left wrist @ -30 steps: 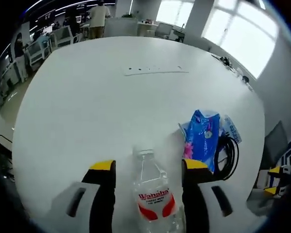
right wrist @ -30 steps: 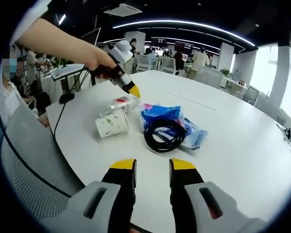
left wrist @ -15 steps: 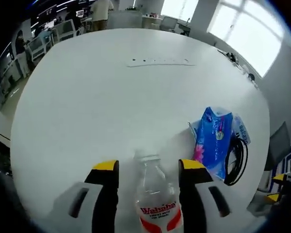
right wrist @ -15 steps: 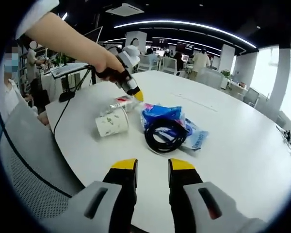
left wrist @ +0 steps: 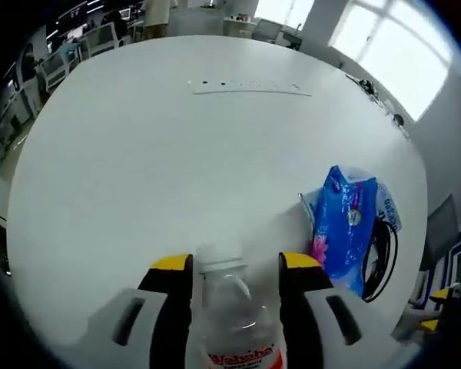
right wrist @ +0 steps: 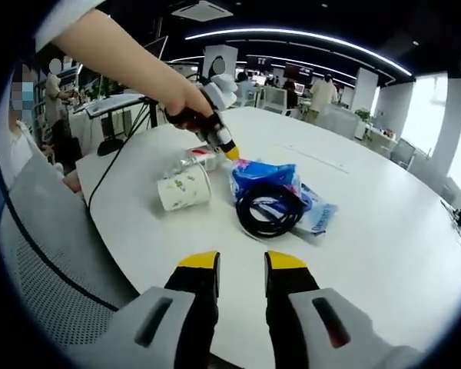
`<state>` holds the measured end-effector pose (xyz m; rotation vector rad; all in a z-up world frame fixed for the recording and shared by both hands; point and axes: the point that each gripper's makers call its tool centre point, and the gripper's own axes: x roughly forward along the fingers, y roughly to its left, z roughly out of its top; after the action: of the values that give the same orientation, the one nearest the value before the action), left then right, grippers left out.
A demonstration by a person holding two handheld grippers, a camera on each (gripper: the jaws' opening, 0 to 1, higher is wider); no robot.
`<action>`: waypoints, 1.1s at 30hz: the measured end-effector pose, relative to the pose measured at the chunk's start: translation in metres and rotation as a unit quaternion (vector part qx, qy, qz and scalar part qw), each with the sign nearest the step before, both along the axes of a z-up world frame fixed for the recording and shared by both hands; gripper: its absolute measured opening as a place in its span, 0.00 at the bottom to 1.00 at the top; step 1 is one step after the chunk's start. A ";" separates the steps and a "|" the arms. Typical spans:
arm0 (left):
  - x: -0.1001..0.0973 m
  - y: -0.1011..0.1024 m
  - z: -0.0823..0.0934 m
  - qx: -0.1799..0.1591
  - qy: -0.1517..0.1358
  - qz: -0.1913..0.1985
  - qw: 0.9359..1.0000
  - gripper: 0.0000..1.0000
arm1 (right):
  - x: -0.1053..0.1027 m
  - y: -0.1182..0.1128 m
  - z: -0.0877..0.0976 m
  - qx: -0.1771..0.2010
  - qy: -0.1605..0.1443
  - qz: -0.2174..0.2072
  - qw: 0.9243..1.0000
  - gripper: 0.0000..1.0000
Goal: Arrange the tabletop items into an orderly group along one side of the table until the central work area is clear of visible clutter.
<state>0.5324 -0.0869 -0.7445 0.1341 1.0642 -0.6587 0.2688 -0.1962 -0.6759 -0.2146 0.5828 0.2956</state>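
Note:
A clear water bottle (left wrist: 234, 307) with a red label lies between the jaws of my left gripper (left wrist: 236, 263), which press on its sides. Right of it lies a blue tissue pack (left wrist: 346, 223) beside a coiled black cable (left wrist: 384, 254). In the right gripper view a hand holds the left gripper (right wrist: 229, 151) down on the bottle (right wrist: 200, 157), next to a tipped paper cup (right wrist: 184, 188). The cable (right wrist: 269, 211) rests on the blue pack (right wrist: 265, 175) and a paler pack (right wrist: 315, 217). My right gripper (right wrist: 242, 260) hovers at the near table edge, jaws nearly together, holding nothing.
The round white table (left wrist: 138, 154) has a flush outlet strip (left wrist: 250, 87) at its far side. A grey mesh chair (right wrist: 46, 261) stands by the near edge. A person's arm (right wrist: 123, 54) reaches across from the left. Desks, chairs and people fill the office behind.
My left gripper has slid forward along the bottle and its jaws have narrowed onto it. The right gripper view has barely shifted.

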 end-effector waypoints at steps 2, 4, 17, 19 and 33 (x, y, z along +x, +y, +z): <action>0.003 0.001 -0.001 0.002 -0.005 0.002 1.000 0.41 | -0.001 0.007 -0.001 0.011 0.003 0.011 1.000 0.15; 0.004 0.004 -0.002 0.007 -0.007 0.002 1.000 0.31 | -0.002 0.009 -0.001 0.011 0.004 0.016 1.000 0.12; 0.003 0.000 0.009 -0.024 0.000 0.030 0.999 0.21 | -0.002 0.009 -0.001 0.018 0.007 0.011 1.000 0.12; 0.001 0.001 0.016 -0.030 -0.003 0.028 0.999 0.21 | -0.002 0.009 -0.001 0.018 0.006 0.012 1.000 0.11; -0.016 0.029 0.074 -0.076 -0.050 0.039 0.995 0.20 | -0.003 0.013 -0.001 0.021 0.006 0.025 0.999 0.11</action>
<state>0.5159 -0.0582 -0.6707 -0.0067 0.9158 -0.6543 0.2657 -0.1831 -0.6770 -0.1863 0.5834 0.3574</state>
